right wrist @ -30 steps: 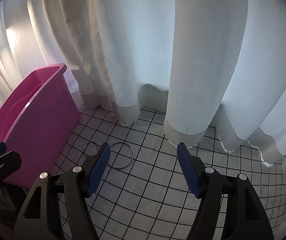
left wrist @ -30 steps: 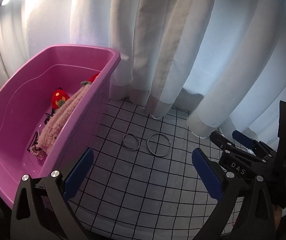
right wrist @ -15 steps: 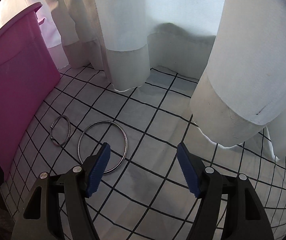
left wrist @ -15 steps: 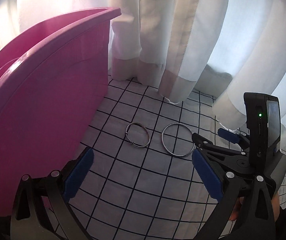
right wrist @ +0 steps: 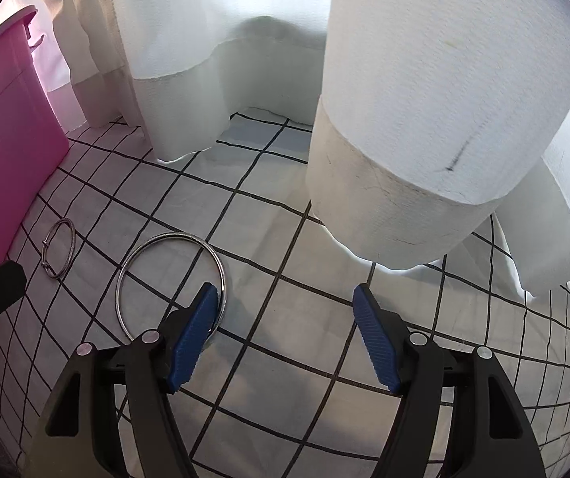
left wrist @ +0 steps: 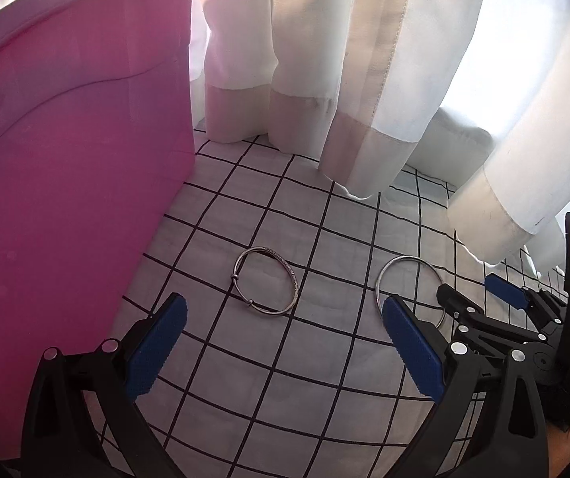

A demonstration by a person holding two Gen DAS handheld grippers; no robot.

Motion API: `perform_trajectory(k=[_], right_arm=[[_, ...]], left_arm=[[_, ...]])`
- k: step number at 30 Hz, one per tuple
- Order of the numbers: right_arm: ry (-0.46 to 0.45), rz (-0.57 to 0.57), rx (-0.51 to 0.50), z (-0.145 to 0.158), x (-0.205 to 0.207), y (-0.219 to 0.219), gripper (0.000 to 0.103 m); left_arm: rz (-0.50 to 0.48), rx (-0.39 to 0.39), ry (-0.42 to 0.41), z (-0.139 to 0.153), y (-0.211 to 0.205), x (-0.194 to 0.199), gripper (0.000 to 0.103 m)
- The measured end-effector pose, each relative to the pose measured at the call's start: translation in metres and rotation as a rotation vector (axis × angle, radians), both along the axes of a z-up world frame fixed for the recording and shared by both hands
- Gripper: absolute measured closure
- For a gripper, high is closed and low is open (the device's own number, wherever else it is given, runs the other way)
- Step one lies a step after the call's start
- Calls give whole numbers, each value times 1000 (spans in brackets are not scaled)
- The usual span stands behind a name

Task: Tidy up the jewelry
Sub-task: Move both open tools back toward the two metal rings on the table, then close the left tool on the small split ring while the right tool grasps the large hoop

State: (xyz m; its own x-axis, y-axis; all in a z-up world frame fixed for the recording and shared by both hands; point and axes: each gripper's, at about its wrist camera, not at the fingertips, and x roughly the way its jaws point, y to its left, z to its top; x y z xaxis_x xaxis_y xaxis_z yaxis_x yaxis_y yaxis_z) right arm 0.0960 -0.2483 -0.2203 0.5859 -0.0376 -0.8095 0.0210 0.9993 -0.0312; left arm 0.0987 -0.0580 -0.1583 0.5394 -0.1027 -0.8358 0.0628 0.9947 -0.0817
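Observation:
Two silver bangles lie flat on the white grid-patterned cloth. The smaller, clasped bangle [left wrist: 292, 275] [right wrist: 70, 245] lies just ahead of my left gripper [left wrist: 283, 316], which is open and empty, low over the cloth. The larger plain bangle [left wrist: 380, 279] [right wrist: 221, 271] lies to its right. My right gripper [right wrist: 285, 294] [left wrist: 472, 290] is open and empty, its left fingertip over the large bangle's right edge. The pink tub [left wrist: 66, 159] [right wrist: 2, 127] stands at the left.
White curtains [left wrist: 344, 79] [right wrist: 404, 119] hang down to the cloth behind the bangles and to the right. The tub's wall rises close beside my left gripper's left finger. The cloth [right wrist: 325, 398] stretches open toward the front right.
Both grippers have dropped lower and moved forward toward the bangles. The tub's inside has gone out of sight in the left view; the bangles appear larger and closer.

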Motion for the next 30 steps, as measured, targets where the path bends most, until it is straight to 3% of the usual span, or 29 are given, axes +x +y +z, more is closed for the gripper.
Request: perform_trajectory(k=[6,12,21,30], right_arm=[[-7,-50,-20,-4,-20,-28,36],[-42,-74,40,-2,-37,-44,36],[-92,-10,114,8,-57,-25,36],[-70,29,118,1,-33,10,35]], left_arm=[[6,32,15,-16,-3,15,6],[23,72,28,-32,-4,33,6],[30,110,42,-45,-5,45,6],[25,89,39,-49,-2,49,5]])
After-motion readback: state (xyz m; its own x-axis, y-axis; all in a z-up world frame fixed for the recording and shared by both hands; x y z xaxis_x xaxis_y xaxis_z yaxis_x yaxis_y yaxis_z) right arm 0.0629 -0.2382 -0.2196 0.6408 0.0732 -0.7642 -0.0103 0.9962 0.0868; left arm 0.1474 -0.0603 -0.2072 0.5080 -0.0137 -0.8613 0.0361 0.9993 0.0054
